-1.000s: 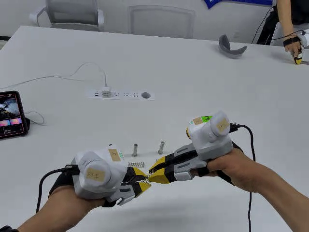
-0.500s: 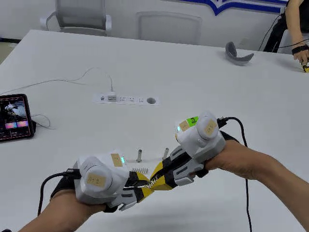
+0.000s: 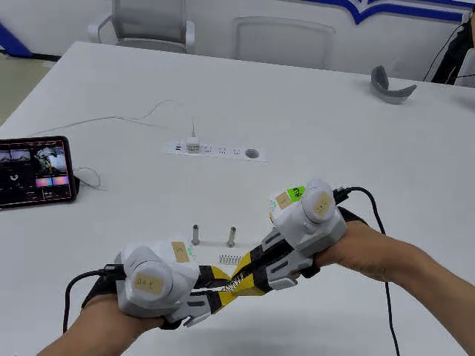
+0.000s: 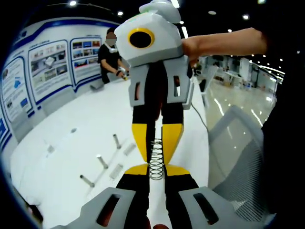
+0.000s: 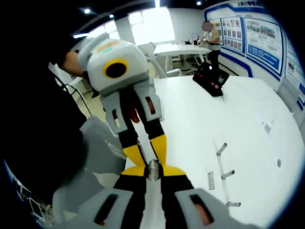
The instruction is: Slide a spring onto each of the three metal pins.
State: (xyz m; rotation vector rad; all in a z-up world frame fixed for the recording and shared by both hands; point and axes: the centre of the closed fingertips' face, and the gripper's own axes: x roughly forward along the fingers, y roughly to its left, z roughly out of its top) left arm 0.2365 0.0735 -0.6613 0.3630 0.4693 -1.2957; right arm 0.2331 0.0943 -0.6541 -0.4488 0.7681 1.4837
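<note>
Left gripper point(image 4: 156, 172) and right gripper point(image 5: 153, 172) meet tip to tip above the white table point(image 3: 334, 133) — both narrow, each pinching one end of a spring point(image 4: 156, 157) spanning between them. Three pins point(image 4: 102, 161) stand on the table near the jaws — loose springs point(image 4: 116, 171) lie beside them.

a: what furniture is there?
b: a broad white table point(image 3: 319, 126), with two pale grey chairs point(image 3: 152, 22) at its far edge, in front of a white wall with a blue band point(image 3: 349, 37).
a: and the rest of the room?
b: blue-framed display boards point(image 4: 47, 62) line one wall. small round ceiling lights point(image 4: 71, 3) shine overhead, and a glossy pale floor point(image 4: 228, 102) reflects them. another white table point(image 5: 176, 49) stands further back.
</note>
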